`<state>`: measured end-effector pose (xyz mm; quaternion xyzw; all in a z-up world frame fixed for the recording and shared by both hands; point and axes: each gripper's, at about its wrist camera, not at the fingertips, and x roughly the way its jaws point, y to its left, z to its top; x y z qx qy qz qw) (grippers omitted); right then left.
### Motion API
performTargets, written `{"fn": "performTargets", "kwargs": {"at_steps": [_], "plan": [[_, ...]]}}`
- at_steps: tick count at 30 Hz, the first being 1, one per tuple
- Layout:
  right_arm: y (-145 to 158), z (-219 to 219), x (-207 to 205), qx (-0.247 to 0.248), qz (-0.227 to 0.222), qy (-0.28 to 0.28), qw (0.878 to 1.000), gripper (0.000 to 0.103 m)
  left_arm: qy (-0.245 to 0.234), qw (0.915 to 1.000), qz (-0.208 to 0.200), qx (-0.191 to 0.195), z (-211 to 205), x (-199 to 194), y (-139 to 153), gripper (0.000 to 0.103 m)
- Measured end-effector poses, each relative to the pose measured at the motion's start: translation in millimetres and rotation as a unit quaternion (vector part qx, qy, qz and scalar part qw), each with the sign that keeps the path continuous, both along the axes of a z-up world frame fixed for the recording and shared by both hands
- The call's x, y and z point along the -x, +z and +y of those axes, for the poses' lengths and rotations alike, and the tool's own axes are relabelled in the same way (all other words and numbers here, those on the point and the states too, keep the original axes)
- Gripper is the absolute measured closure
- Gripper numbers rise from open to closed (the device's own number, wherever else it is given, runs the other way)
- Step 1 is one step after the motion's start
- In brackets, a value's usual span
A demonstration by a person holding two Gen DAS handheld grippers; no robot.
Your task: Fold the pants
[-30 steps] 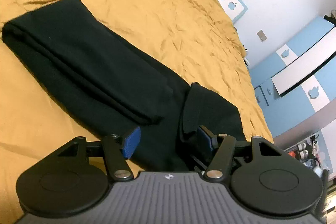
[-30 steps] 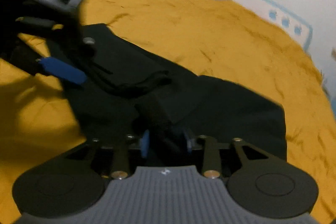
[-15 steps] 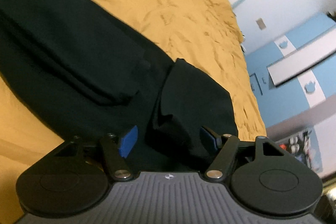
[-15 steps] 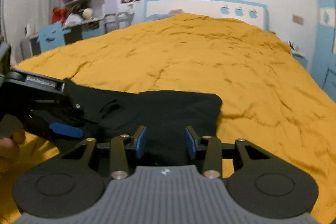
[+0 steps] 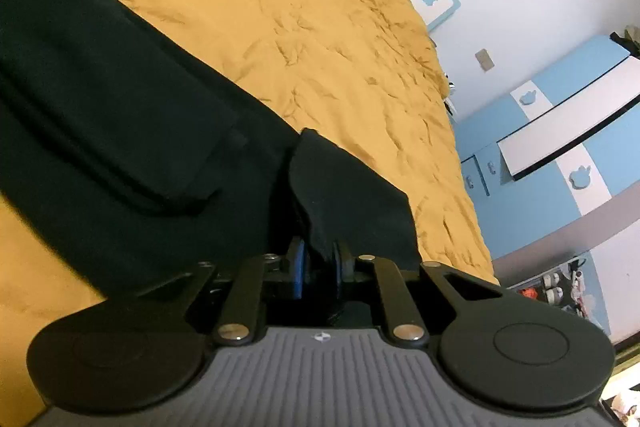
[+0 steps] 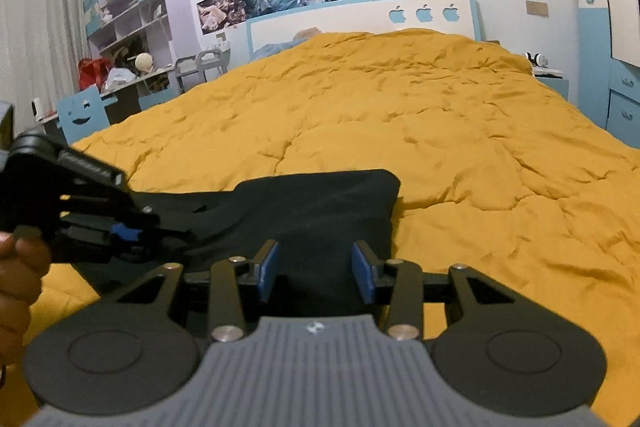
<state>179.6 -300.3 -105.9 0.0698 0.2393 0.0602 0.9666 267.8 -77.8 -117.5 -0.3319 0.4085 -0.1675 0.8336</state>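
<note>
Black pants (image 5: 120, 87), folded lengthwise, lie across the yellow bedspread (image 5: 320, 27). At their near end a flap of cloth stands up, and my left gripper (image 5: 320, 267) is closing its jaws on that flap, which is pinched between the blue pads. The right wrist view shows the same gripper (image 6: 124, 231) at the left edge, held by a hand (image 6: 16, 267), biting the edge of the pants (image 6: 320, 203). My right gripper (image 6: 316, 273) hovers over the near right part of the pants, jaws apart, with no cloth pressed by its pads.
The yellow bedspread (image 6: 440, 127) runs back to a white and blue headboard (image 6: 360, 15). Left of the bed stand a blue chair (image 6: 82, 113) and shelves (image 6: 132, 27). On the right are a nightstand (image 6: 548, 75) and a blue wardrobe (image 5: 560, 131).
My left gripper moved in over the pants' end and its wide jaws came together on the raised flap. The right gripper rolled level and swung to face the headboard, then stayed put.
</note>
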Motion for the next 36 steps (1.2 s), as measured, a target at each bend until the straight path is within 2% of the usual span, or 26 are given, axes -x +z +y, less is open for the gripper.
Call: {"fn": "performTargets", "kwargs": {"at_steps": [4, 5, 7, 8, 11, 15, 17, 20, 22, 24, 25, 26, 28, 30, 33, 34, 36], "plan": [[4, 2, 0, 0.011, 0.006, 0.004, 1.000, 0.065, 0.018, 0.9998, -0.006, -0.002, 19, 8, -2, 0.088], [2, 3, -4, 0.021, 0.024, 0.002, 0.999, 0.064, 0.023, 0.9997, -0.002, -0.006, 22, 6, -4, 0.088], [-11, 5, -20, 0.026, 0.112, 0.004, 0.993, 0.064, 0.022, 0.9995, 0.021, -0.011, 27, 0, -17, 0.088], [-17, 5, -22, 0.020, 0.138, 0.004, 0.990, 0.067, 0.018, 0.9993, 0.028, -0.017, 27, -2, -20, 0.088], [-18, 6, -18, 0.024, 0.166, 0.016, 0.986, 0.072, 0.013, 0.9991, 0.026, -0.030, 26, 0, -24, 0.088], [-1, 3, -20, 0.030, 0.206, 0.031, 0.978, 0.074, 0.015, 0.9992, 0.027, -0.024, 27, 0, -24, 0.087], [14, 1, -21, 0.038, 0.188, 0.016, 0.981, 0.074, 0.012, 0.9992, 0.026, -0.026, 27, 1, -24, 0.085], [31, 4, -27, 0.038, 0.124, -0.005, 0.992, 0.071, 0.006, 0.9990, 0.023, -0.037, 28, 4, -27, 0.082], [35, 8, -40, 0.031, 0.087, -0.006, 0.996, 0.071, 0.006, 0.9990, 0.024, -0.038, 27, 4, -26, 0.081], [26, 17, -54, 0.039, 0.061, 0.009, 0.997, 0.071, 0.006, 0.9990, 0.025, -0.037, 28, 5, -26, 0.080], [18, 22, -60, 0.052, 0.056, 0.014, 0.997, 0.064, 0.005, 0.9990, 0.025, -0.037, 29, 5, -26, 0.080], [6, 29, -69, 0.071, 0.076, 0.026, 0.994, 0.054, 0.003, 0.9990, 0.025, -0.038, 29, 5, -26, 0.080], [-18, 41, -84, 0.111, 0.150, 0.040, 0.982, 0.054, -0.002, 0.9989, 0.023, -0.041, 30, 6, -25, 0.080], [-14, 45, -72, 0.105, 0.124, 0.025, 0.986, 0.054, -0.006, 0.9987, 0.018, -0.046, 31, 7, -24, 0.080], [-4, 43, -45, 0.044, 0.068, 0.018, 0.997, 0.055, -0.003, 0.9988, 0.021, -0.045, 32, 6, -27, 0.077], [-10, 44, -37, 0.035, 0.067, 0.022, 0.997, 0.053, 0.000, 0.9989, 0.027, -0.038, 34, 6, -29, 0.077], [-30, 56, -34, 0.064, 0.097, 0.037, 0.992, 0.051, 0.005, 0.9990, 0.034, -0.030, 36, 6, -28, 0.077]]}}
